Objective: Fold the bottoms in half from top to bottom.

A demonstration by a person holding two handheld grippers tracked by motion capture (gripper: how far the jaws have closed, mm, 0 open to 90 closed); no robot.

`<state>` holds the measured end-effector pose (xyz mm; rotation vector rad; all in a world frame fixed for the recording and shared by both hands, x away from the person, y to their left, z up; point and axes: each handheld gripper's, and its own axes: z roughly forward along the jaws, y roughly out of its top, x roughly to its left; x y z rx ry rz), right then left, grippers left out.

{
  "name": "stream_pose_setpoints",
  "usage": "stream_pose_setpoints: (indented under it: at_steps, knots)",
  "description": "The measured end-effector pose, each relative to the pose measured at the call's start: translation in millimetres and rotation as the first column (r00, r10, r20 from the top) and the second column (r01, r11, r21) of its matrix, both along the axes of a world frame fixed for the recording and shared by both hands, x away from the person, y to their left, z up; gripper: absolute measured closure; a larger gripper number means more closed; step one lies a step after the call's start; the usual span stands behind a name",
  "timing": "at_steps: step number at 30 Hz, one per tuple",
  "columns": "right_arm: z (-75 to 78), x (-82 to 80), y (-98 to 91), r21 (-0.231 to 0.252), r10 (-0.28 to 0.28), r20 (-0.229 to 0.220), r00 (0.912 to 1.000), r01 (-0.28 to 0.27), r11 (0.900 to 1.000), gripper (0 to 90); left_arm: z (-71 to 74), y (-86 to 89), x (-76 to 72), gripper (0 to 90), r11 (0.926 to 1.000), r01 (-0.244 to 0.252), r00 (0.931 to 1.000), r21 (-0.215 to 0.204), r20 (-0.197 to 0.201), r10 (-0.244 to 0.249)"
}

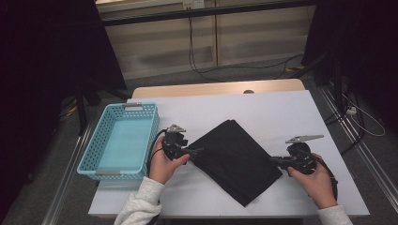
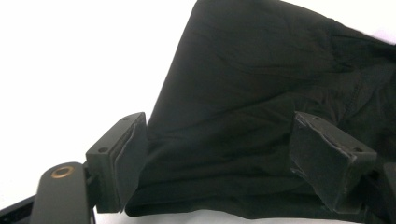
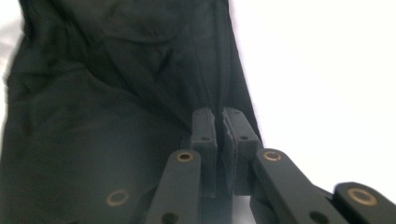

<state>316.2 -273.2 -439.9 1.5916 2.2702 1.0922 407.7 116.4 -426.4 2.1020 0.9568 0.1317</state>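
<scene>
Cloth (image 1: 233,159), black, matte and softly creased, lay folded into a rough square turned like a diamond on the white table (image 1: 281,112), its long axis running from far left to near right. The left gripper (image 1: 193,151) stood with jaws spread around the cloth's left corner, pads off the fabric; the right gripper (image 1: 273,160) was clenched on the right edge. Bare tabletop lay beyond and to the right. A perforated turquoise plastic basket (image 1: 106,140) sat at the left edge.
</scene>
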Motion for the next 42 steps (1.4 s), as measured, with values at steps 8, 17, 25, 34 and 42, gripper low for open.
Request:
stream_pose_setpoints:
  at_steps: [8,17,25,34,42]
  knots:
    - [-3.5,-14.3,-3.5,-0.017,0.001,-0.044,0.999,-0.002,0.9999,82.5,0.3,-0.6,-0.7,20.4,1.0,0.001,1.0,0.004,0.002,-0.001]
    - [-8.8,-13.9,4.5,-0.118,-0.014,-0.028,0.9995,0.01,0.9929,64.8,1.2,0.8,-0.2,20.4,1.0,-0.006,1.0,-0.001,0.004,0.006]
    - [-8.5,-14.2,11.6,-0.092,0.024,-0.059,0.998,-0.029,0.9953,81.9,2.6,1.3,-0.4,20.4,1.0,-0.007,0.9999,-0.002,0.009,0.007]
    - [4.7,-2.6,15.2,-0.039,0.054,-0.012,0.9985,-0.054,0.9978,84.4,2.1,1.5,-0.2,20.5,1.0,-0.009,0.9999,0.001,0.005,0.009]
    - [2.6,17.4,15.9,-0.033,0.013,0.008,0.9999,-0.013,0.9994,84.4,0.0,5.3,0.1,20.5,0.9998,-0.018,0.9998,0.003,0.004,0.018]
